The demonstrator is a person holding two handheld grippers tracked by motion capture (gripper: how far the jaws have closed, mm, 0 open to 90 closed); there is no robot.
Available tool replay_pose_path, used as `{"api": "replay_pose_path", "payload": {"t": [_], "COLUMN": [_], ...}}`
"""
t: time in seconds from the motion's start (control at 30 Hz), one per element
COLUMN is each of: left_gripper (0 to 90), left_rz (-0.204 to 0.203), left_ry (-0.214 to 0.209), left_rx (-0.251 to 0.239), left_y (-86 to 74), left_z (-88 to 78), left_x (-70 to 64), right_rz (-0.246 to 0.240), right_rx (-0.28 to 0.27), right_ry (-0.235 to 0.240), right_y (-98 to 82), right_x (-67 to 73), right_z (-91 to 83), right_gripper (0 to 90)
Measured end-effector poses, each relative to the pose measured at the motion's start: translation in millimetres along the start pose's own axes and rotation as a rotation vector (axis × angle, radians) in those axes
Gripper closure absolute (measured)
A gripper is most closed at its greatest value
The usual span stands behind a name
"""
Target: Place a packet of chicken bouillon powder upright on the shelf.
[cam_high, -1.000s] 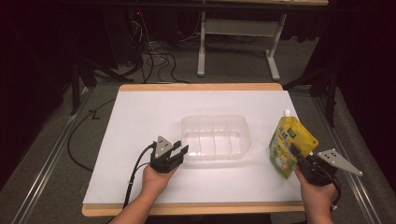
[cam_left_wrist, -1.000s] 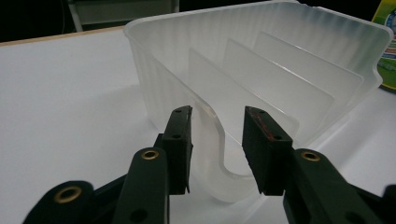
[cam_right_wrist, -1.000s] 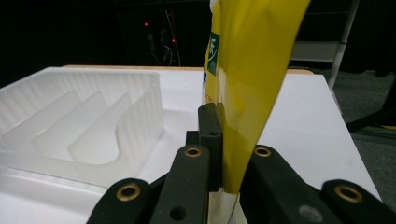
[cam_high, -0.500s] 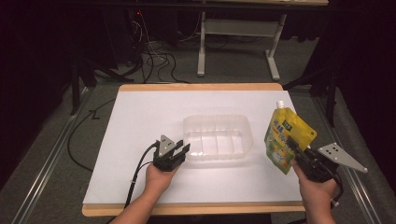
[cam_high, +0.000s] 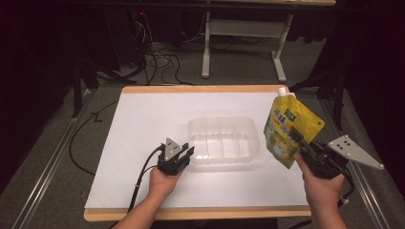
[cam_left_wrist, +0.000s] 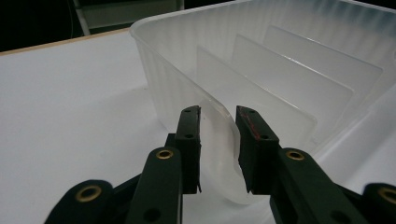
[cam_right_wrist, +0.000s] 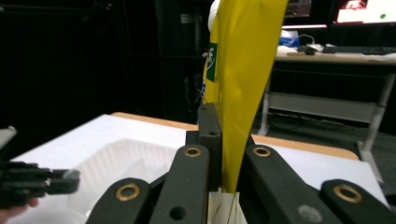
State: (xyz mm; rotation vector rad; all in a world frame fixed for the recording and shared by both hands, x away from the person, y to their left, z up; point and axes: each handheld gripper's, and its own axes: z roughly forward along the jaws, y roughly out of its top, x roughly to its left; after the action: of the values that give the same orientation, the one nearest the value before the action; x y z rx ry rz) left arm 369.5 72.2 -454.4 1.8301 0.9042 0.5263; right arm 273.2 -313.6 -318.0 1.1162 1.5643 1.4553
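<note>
My yellow pouch (cam_high: 290, 134) hangs in the air just right of the clear tray (cam_high: 223, 141), pinched at its lower edge by my right gripper (cam_high: 303, 149), jaws pressed tight on it. My left gripper (cam_high: 185, 153) has just been closing its jaws over the tray's near-left rim. I judge the pickup done; lowering it in remains. The tray's divided slots are empty on the white desk (cam_high: 143, 119).
</note>
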Motion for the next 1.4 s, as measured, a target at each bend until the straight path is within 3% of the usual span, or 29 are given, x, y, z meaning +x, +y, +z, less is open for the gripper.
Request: {"api": "replay_pose_path", "payload": {"t": [0.3, 0.33, 0.67, 0.83, 1.4], "left_gripper": [72.1, 72.3, 72.2, 72.3, 72.1], "left_rz": [0.004, 0.003, 0.011, 0.012, 0.027], "left_ry": [0.002, 0.003, 0.003, 0.005, 0.012], "left_rx": [0.006, 0.005, 0.025, 0.026, 0.035], "left_y": [-0.1, -0.4, -2.4, -2.8, -3.5], "left_z": [-0.1, 0.1, 1.3, 1.7, 1.6], "left_x": [0.1, -0.2, -0.9, -1.5, -3.4], "right_rz": [-0.031, -0.040, -0.006, 0.016, 0.066], "right_rx": [0.001, 0.003, -0.001, -0.009, 0.001], "right_ry": [0.065, 0.081, 0.134, 0.135, 0.093], "right_y": [1.8, 0.7, -6.1, -11.4, -30.3], "right_x": [27.7, 35.2, 63.5, 75.9, 99.5], "right_z": [28.5, 37.8, 79.0, 102.1, 140.1], "right_gripper": [90.0, 90.0, 90.0, 90.0, 90.0]}}
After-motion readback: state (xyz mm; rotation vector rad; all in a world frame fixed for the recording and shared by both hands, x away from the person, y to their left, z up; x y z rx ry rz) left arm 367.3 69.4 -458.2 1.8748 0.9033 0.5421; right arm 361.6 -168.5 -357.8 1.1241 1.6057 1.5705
